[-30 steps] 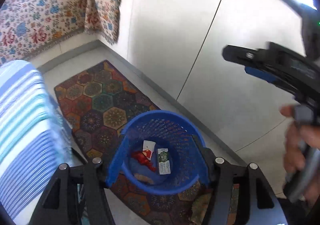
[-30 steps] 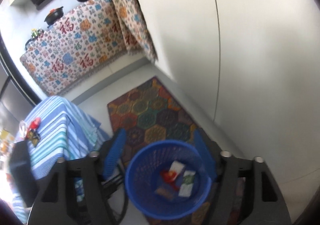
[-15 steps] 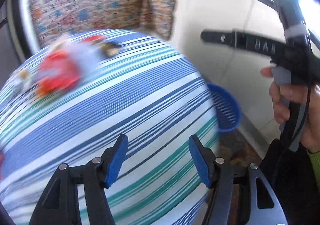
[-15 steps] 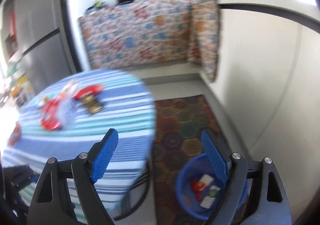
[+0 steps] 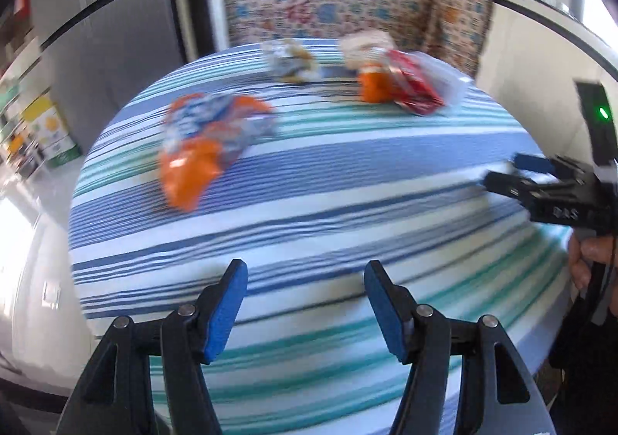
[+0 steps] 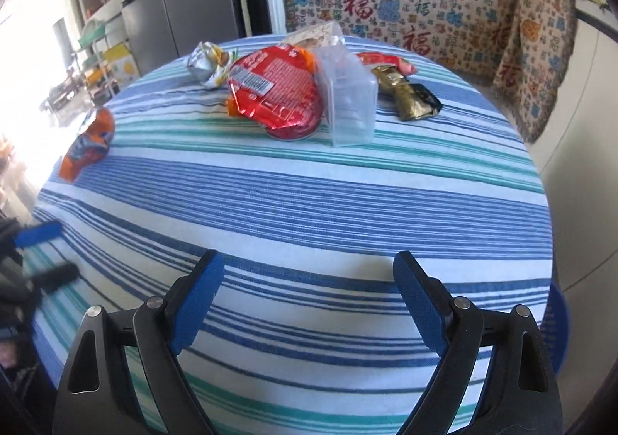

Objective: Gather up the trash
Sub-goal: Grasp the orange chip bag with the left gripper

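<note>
Trash is lying on the far half of the table [image 6: 347, 203], ahead of both grippers and well apart from them. Seen from the right gripper [image 6: 309, 299], a red wrapper [image 6: 276, 91] is sitting straight ahead, touching a clear box [image 6: 347, 99] on its right, with a gold packet [image 6: 409, 95] further right and a red packet [image 6: 382, 60] just behind that. A crumpled foil wrapper [image 6: 206, 64] is lying ahead to the left, and an orange bag [image 6: 87, 143] is resting far left near the table's edge. The right gripper's jaws are standing wide with nothing between them, and they have just been opening. The left gripper [image 5: 305, 299] is hanging over the near edge of the table, its jaws parted about halfway and empty; the orange bag is sitting ahead and to its left, blurred. A blue bin [image 6: 558, 327] is showing below the table's edge to the right of the right gripper.
</note>
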